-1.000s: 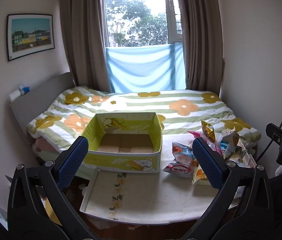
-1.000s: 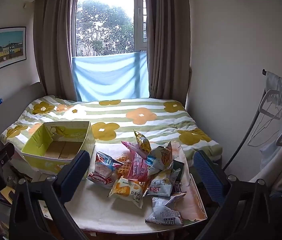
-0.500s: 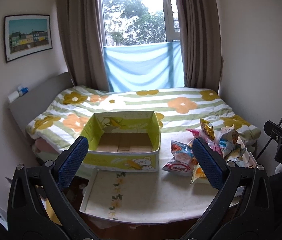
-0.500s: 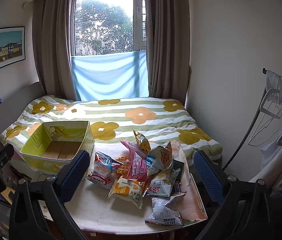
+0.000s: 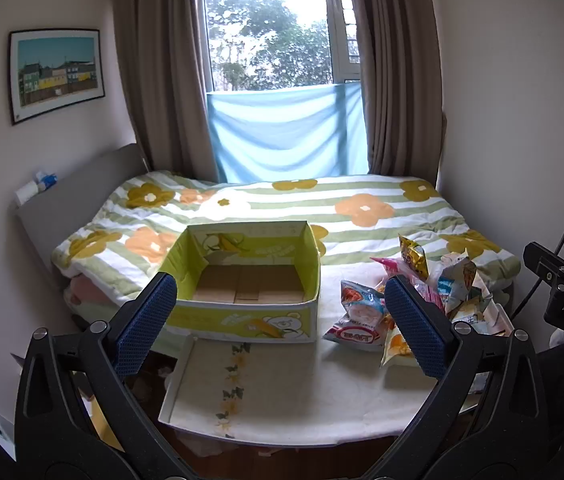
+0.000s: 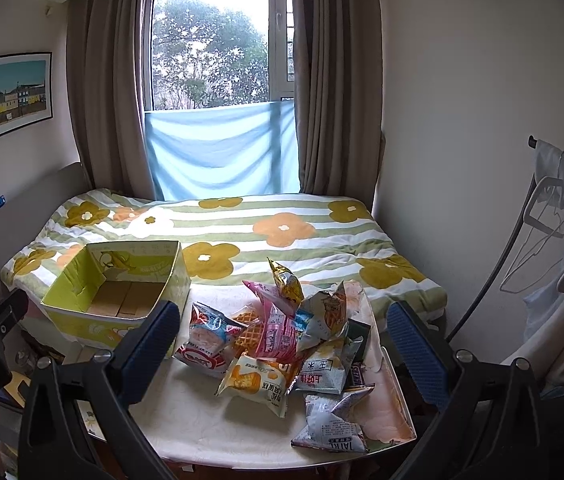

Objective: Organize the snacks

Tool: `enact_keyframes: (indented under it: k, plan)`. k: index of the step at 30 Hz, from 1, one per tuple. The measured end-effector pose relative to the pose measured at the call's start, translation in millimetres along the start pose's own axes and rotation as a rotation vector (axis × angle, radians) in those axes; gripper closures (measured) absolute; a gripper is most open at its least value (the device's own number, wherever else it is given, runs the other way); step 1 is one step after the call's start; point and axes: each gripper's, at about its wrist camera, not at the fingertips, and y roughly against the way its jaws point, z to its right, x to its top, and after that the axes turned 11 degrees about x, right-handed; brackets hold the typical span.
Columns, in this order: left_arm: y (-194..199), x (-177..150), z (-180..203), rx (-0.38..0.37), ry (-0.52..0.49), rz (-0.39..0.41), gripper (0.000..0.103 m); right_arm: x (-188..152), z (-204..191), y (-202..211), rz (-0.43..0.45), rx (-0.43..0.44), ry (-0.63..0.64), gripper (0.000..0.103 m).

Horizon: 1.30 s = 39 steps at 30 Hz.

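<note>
A white table (image 6: pixel 202 420) is standing against a flowered bed (image 6: pixel 242 232); one open box (image 6: pixel 122 300) (empty) is sitting beside roughly eight snack packets (image 6: pixel 278 340), both grippers (image 5: pixel 280 320) (image 6: pixel 282 352) gaping, holding nothing.

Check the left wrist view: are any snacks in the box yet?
No. The box shows only its bare cardboard floor, while the snacks lie piled on the table to its right.

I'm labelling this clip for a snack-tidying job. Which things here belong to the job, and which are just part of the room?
Belongs to the job:
- snack packets, heaped on the table
- yellow-green box, nothing inside yet
- left gripper and right gripper, both open and holding nothing

Just lying about:
- bed with flowered quilt
- framed picture
- curtains
- clothes and hangers
</note>
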Motion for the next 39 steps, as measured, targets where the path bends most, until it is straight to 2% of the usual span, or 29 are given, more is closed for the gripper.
enact_keyframes:
  k: [39]
  plan:
    - [-2.1,2.0,-1.7,-0.02,0.006,-0.002,0.0,-8.4,-5.0,-1.8,-0.008,-0.004,-0.008,0.0]
